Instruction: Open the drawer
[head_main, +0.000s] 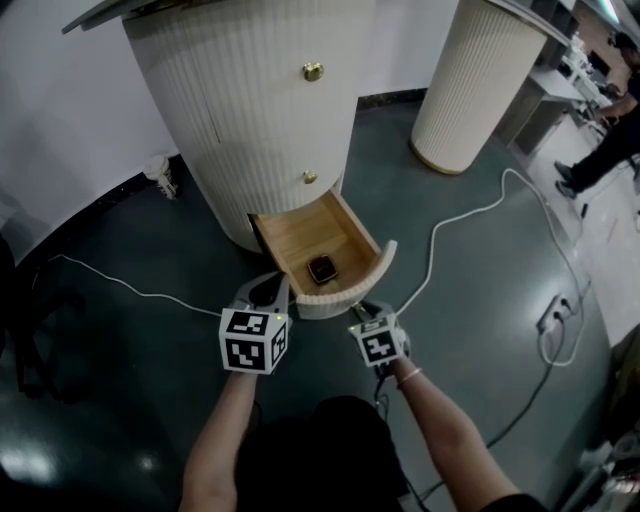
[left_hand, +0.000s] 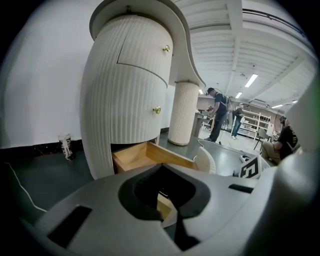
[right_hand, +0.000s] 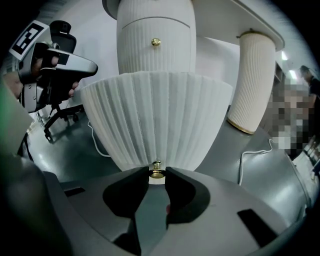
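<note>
The right gripper (right_hand: 157, 176) is clamping the knob (right_hand: 157, 170) of the bottom drawer (head_main: 352, 292), which is standing well out of the cabinet (head_main: 250, 120). The left gripper (head_main: 268, 296) (jaws together, empty) is hovering beside it. Any further pull is best going straight and level.

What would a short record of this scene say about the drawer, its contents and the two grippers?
bottom drawer: pulled out, open
contents: one small dark object on the wooden floor, kind unclear
right gripper: fingers closed on the brass knob of the drawer front
left gripper: fingers together, holding nothing, near the drawer front
</note>
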